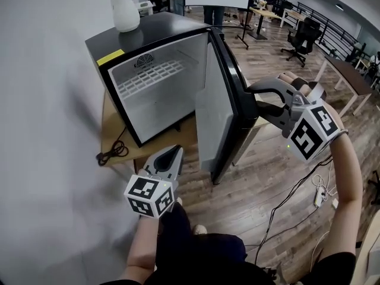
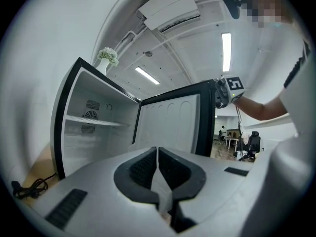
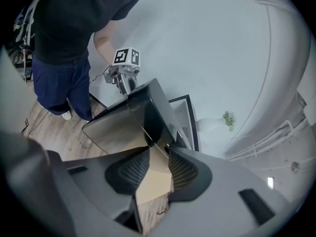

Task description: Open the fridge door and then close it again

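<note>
Showing the fridge (image 1: 139, 82) on a low table (image 1: 110, 132) against the wall, its door (image 1: 214, 117) swung wide, edge-on to the head view, with the white liner facing the bare compartment and its wire shelf (image 1: 148, 76). Right arm: reaches forward from the lower right, forearm bare, bent slightly inward at the wrist. Right gripper (image 1: 256, 98): held level at the door's dark outer side, near its top; jaws spread, their tips at the door's outer face, nothing clamped between them. In the right gripper view the door's upper corner lies just ahead of the gap. Left arm: forearm rises from the bottom of the head view. Left gripper (image 1: 176, 150): held low in front of the table's edge, near the door's free lower corner, aimed at the open compartment; jaws pressed together, empty, touching nothing. Vase (image 1: 124, 8): upright on the fridge top. Cable (image 1: 113, 152): coiled on the table at the fridge's left.
</note>
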Motion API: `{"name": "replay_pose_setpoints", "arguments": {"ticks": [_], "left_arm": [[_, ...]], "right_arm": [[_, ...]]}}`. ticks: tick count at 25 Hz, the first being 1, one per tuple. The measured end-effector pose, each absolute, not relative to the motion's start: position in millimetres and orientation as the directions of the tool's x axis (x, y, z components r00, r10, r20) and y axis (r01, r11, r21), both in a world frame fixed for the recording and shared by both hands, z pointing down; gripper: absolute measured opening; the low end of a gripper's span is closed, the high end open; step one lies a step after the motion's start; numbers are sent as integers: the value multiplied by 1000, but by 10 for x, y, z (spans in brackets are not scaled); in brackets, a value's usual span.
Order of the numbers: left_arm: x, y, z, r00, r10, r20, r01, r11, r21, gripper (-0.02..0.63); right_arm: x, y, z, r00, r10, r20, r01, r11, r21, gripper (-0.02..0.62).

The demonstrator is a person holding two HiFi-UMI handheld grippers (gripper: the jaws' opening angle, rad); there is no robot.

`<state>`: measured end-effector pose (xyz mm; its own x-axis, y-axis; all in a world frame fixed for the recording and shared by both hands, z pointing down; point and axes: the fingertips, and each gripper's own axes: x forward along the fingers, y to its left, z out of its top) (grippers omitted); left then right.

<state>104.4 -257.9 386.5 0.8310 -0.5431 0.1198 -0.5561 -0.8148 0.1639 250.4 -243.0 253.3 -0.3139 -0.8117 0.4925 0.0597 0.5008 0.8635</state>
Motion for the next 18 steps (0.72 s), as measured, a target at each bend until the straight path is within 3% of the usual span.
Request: {"name": "replay_pose_setpoints", "arguments": {"ticks": [6, 13, 18], "left_arm": [[821, -2614, 3897, 804, -581, 123, -594, -786, 171, 6], [582, -2667, 3875, 773, -623, 118, -634, -754, 173, 6], [448, -2707, 3871, 755, -646, 111, -655, -733, 184, 6]], "right_arm": [[2196, -2557, 2495, -345, -817, 462, 80, 464, 882, 67], [1857, -2763, 2496, -275, -858, 435, 271, 365, 891, 48], [1605, -2926, 2511, -286, -851, 440, 324, 346, 880, 65]]}}
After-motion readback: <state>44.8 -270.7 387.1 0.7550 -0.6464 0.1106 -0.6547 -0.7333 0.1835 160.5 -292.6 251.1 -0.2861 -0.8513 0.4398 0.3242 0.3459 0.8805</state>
